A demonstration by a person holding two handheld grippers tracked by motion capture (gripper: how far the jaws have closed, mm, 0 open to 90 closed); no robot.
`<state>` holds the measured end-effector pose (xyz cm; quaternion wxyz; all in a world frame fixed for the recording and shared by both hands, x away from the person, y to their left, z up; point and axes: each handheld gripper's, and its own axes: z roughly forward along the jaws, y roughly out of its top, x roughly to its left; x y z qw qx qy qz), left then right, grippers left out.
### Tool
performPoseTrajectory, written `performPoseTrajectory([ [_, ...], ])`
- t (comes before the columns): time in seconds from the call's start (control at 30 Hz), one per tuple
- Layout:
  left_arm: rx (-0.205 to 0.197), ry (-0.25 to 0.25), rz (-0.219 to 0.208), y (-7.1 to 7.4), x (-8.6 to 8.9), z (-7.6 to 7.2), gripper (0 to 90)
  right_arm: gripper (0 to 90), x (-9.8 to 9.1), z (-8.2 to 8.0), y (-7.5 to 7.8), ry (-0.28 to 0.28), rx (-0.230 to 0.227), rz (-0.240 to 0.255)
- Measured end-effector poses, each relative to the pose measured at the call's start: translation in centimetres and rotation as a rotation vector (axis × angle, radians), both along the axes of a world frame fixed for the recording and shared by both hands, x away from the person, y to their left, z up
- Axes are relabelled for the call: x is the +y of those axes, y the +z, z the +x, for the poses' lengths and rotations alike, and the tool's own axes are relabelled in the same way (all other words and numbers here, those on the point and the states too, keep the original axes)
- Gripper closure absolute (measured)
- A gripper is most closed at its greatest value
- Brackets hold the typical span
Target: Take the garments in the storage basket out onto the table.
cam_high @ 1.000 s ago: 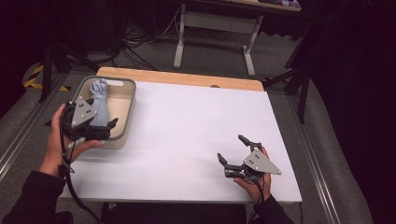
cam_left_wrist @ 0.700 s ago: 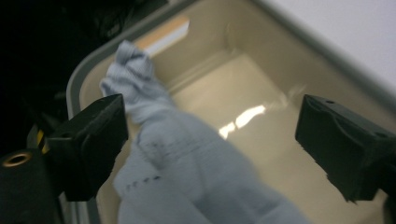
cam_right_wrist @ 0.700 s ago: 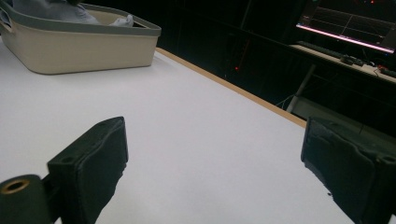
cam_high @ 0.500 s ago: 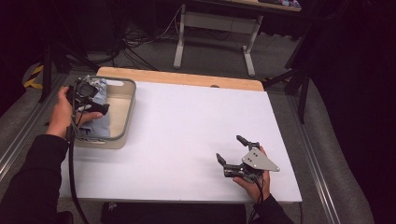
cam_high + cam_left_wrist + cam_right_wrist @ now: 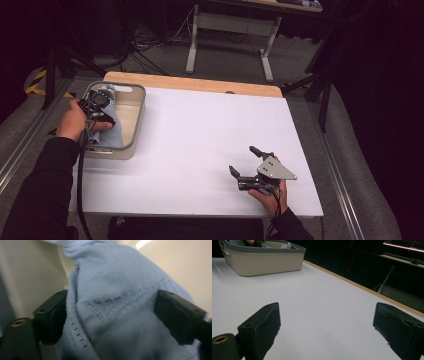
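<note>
A light blue knit cloth [image 5: 111,131] lies bunched in a beige bin [image 5: 141,107] at the table's far left. My left gripper [image 5: 97,107] points down into the bin. In the left gripper view the cloth [image 5: 120,290] bulges between the two black jaws of the left gripper [image 5: 112,312], which stand wide and have just been closing around it; the cloth brushes both pads without being squeezed. My right gripper [image 5: 243,160] rests on the white table near the front right, open, with nothing between the jaws of the right gripper [image 5: 327,325].
The white table [image 5: 200,125] has a wooden strip along its far edge [image 5: 200,84]. The bin [image 5: 262,262] also appears far off in the right gripper view. A desk frame and cables stand on the floor behind the table.
My left hand has moved away from me over the bin and dipped down into it, jaws now around the blue cloth. The right gripper has stayed put.
</note>
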<state>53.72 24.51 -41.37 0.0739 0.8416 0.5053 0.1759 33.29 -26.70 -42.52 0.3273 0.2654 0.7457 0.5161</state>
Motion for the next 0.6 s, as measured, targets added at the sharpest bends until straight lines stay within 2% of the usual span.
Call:
performPoseTrajectory([
  [0.07, 0.028, 0.001, -0.012, -0.12, 0.03, 0.19, 20.7, 8.1, 0.04, 0.03, -0.06, 0.007, 0.011, 0.002],
  [0.17, 0.068, 0.018, -0.038, -0.18, 0.22, 0.48, 33.5, 8.1, 0.05, 0.16, -0.19, 0.011, 0.024, -0.004],
  [0.23, 0.076, 0.035, -0.043, -0.16, 0.28, 0.53, 43.4, 8.1, 0.02, 0.24, -0.28, 0.011, 0.035, -0.003],
  [0.3, 0.072, 0.031, -0.035, -0.09, 0.17, 0.48, 52.7, 8.2, 0.01, 0.30, -0.36, 0.014, 0.046, -0.003],
  [0.43, 0.069, 0.007, -0.006, 0.20, 0.18, 0.40, 65.6, 8.5, 0.09, 0.28, -0.39, 0.016, 0.048, -0.016],
  [0.47, 0.061, 0.004, -0.001, 0.28, 0.19, 0.33, 67.3, 8.7, 0.12, 0.24, -0.36, 0.018, 0.046, -0.017],
  [0.6, 0.037, 0.006, -0.024, 0.77, 0.51, -0.16, 69.9, 9.3, 0.16, 0.15, -0.27, 0.018, 0.033, -0.029],
])
